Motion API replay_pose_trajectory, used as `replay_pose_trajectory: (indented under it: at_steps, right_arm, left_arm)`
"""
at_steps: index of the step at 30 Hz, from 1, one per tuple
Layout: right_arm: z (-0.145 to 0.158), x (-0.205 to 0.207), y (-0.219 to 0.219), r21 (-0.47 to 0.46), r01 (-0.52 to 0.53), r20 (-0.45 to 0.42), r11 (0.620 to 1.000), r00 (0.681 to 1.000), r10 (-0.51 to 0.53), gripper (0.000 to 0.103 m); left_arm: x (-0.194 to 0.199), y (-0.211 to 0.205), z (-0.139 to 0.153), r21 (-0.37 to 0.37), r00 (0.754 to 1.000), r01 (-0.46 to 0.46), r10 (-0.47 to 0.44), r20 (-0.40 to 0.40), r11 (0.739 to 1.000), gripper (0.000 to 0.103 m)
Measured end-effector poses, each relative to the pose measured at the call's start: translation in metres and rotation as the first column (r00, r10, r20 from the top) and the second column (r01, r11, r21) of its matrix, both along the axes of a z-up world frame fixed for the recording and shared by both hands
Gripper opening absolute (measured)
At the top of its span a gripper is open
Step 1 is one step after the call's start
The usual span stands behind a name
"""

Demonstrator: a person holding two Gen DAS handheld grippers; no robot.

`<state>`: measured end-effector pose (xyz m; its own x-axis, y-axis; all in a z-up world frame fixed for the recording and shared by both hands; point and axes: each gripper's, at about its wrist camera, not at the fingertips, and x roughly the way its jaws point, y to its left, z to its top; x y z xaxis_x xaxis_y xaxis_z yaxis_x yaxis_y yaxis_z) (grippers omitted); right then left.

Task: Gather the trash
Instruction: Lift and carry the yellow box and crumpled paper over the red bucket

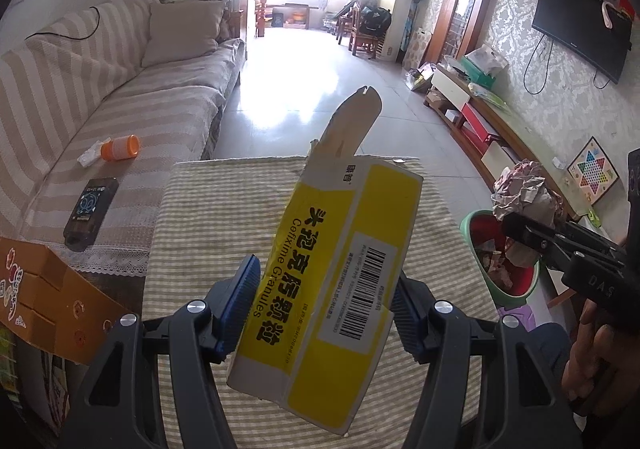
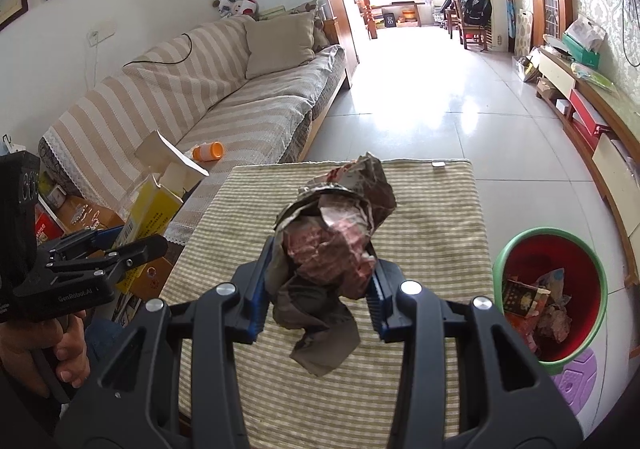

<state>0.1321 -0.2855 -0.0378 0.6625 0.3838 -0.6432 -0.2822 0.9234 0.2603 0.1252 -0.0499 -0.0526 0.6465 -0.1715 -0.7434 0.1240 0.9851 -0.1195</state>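
Beyond both tools lies the striped table cloth (image 2: 420, 217), bare ahead of them; the striped sofa (image 1: 100, 89) with an orange-capped bottle (image 1: 120, 148) is off to the left, and the red bin with a green rim (image 2: 550, 289), already holding scraps, sits low to the right. The left gripper (image 1: 322, 301) clamps a yellow medicine box (image 1: 332, 269), flap torn open, long axis pointing away and up from the jaws. The right gripper (image 2: 318, 295) pinches a crumpled reddish-brown paper wad (image 2: 332, 241), bulging above the pads, a tail hanging below.
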Motion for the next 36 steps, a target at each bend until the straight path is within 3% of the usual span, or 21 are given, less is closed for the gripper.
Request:
replay_pose_trajectory:
  at_steps: [21, 36]
  right_arm:
    - [-0.004, 0.006, -0.101, 0.007, 0.173, -0.012, 0.985, 0.985, -0.173, 0.039]
    - [-0.027, 0.014, -0.195, 0.006, 0.318, -0.048, 0.948, 0.947, -0.318, 0.039]
  left_arm:
    - [0.046, -0.109, -0.014, -0.012, 0.985, 0.168, -0.168, -0.030, 0.986, 0.059]
    - [0.075, -0.211, -0.023, -0.003, 0.945, 0.324, -0.324, -0.040, 0.946, 0.059]
